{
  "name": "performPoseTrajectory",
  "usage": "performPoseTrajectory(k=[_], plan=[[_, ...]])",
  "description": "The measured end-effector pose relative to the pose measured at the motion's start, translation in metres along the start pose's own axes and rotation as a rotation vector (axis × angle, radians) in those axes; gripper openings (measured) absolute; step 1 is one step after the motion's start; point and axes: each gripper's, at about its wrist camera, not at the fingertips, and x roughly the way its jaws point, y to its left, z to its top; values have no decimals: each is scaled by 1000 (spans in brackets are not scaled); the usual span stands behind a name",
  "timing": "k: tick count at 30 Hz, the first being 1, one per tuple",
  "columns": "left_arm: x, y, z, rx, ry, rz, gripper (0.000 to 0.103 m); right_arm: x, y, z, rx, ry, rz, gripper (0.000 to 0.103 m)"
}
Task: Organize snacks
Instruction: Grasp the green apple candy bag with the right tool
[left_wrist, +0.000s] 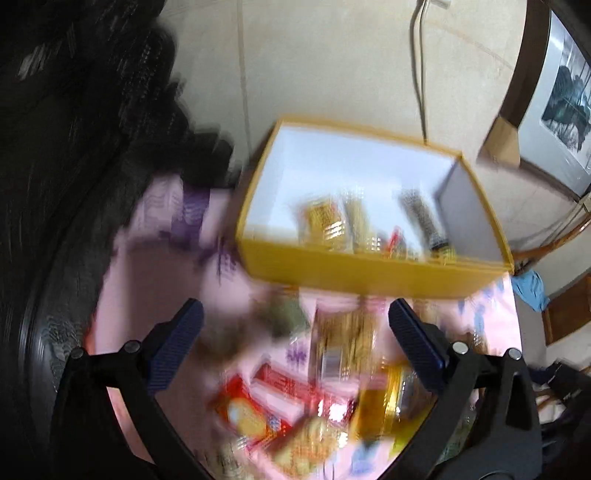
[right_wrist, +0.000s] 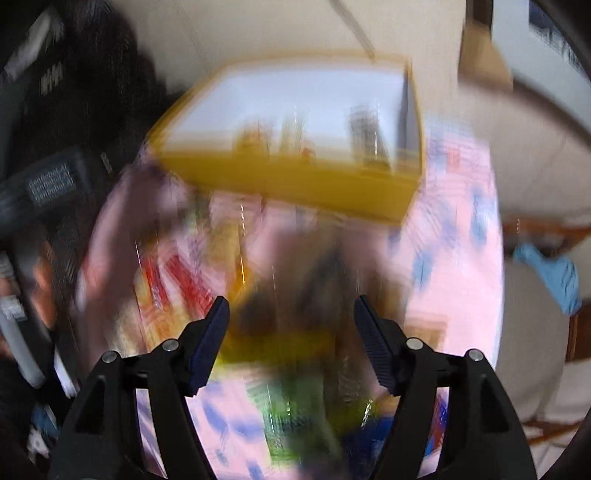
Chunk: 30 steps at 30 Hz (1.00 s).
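Note:
A yellow box (left_wrist: 354, 273) with a white inside stands at the far side of a pink patterned tablecloth (left_wrist: 155, 280) and holds several snack packets (left_wrist: 332, 221). It also shows in the right wrist view (right_wrist: 295, 177). Loose snacks lie in front of it, blurred by motion: a red and yellow packet (left_wrist: 247, 410), a gold packet (left_wrist: 343, 343), an amber jar (left_wrist: 391, 398). My left gripper (left_wrist: 293, 314) is open and empty above them. My right gripper (right_wrist: 291, 310) is open and empty above a dark packet (right_wrist: 295, 295) and a green packet (right_wrist: 291, 413).
A black fabric mass (left_wrist: 74, 129) lies left of the table. A cable (left_wrist: 417, 74) runs down the beige floor behind the box. A blue cloth (left_wrist: 532, 291) hangs on wooden furniture at the right. A framed picture (left_wrist: 565, 92) leans at the far right.

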Motion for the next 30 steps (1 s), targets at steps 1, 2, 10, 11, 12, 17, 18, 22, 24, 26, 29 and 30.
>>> performPoseTrajectory(k=[1, 2, 10, 11, 12, 17, 18, 22, 24, 26, 29, 30], plan=[[1, 5, -17, -15, 29, -10, 101, 10, -1, -25, 3, 40, 3, 70], [0, 9, -29, -25, 47, -19, 101, 15, -3, -39, 9, 55, 0, 70], [-3, 27, -123, -4, 191, -41, 101, 41, -10, -94, 20, 92, 2, 71], [-3, 27, -129, 9, 198, -30, 101, 41, -7, -95, 16, 97, 5, 71], [-3, 26, -136, 22, 206, -19, 101, 41, -3, -97, 12, 97, 8, 71], [-2, 28, -148, 38, 223, -9, 101, 54, 27, -104, -44, 61, -100, 76], [-1, 28, -148, 42, 219, -5, 101, 56, 31, -104, -46, 53, -126, 76], [5, 28, -145, 46, 213, -10, 101, 71, 44, -105, -78, 23, -243, 95], [12, 24, -142, 64, 205, -22, 101, 79, 52, -109, -125, 45, -295, 98], [19, 17, -140, 99, 198, -21, 101, 77, 55, -115, -122, 34, -316, 90], [36, 1, -140, 172, 210, -18, 101, 65, 45, -119, -79, -2, -316, 73], [39, -2, -141, 188, 209, -15, 101, 63, 42, -119, -70, -10, -306, 69]])
